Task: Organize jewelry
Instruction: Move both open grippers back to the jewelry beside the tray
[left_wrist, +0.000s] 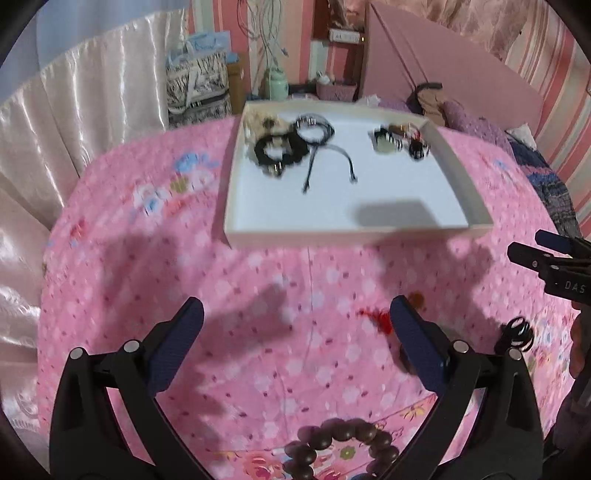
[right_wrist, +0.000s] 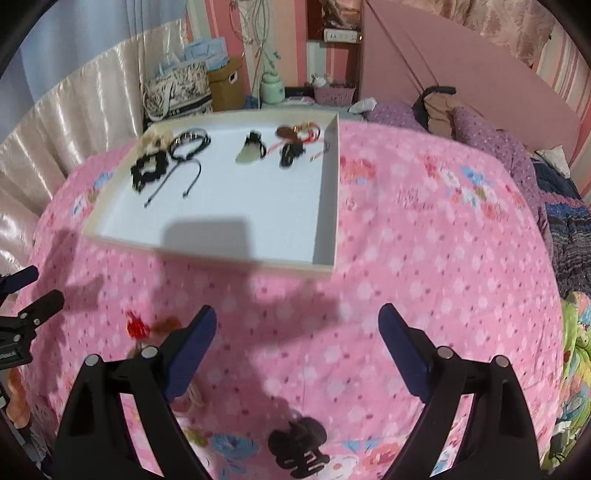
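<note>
A white tray (left_wrist: 351, 233) (right_wrist: 330, 206) lies on the pink bedspread. It holds a black scrunchie (left_wrist: 275, 149) (right_wrist: 146, 170), a black cord bracelet (left_wrist: 314, 129) (right_wrist: 188, 142) and a cluster of small pieces (left_wrist: 399, 138) (right_wrist: 295, 142). My left gripper (left_wrist: 297, 314) hangs open over the bedspread, with nothing between its fingers. A brown bead bracelet (left_wrist: 340, 446) lies just below it, and a red tassel piece (left_wrist: 380, 319) (right_wrist: 136, 326) lies by its right finger. My right gripper (right_wrist: 297, 317) is also open and empty, above a black hair piece (right_wrist: 299, 446).
Black coil rings (left_wrist: 517, 334) lie at the right. Each gripper shows at the edge of the other's view: right gripper (left_wrist: 528, 245), left gripper (right_wrist: 44, 286). Purple pillows (right_wrist: 487, 140) and a pink headboard (right_wrist: 461, 62) are behind. Satin curtains (left_wrist: 74, 110) hang on the left.
</note>
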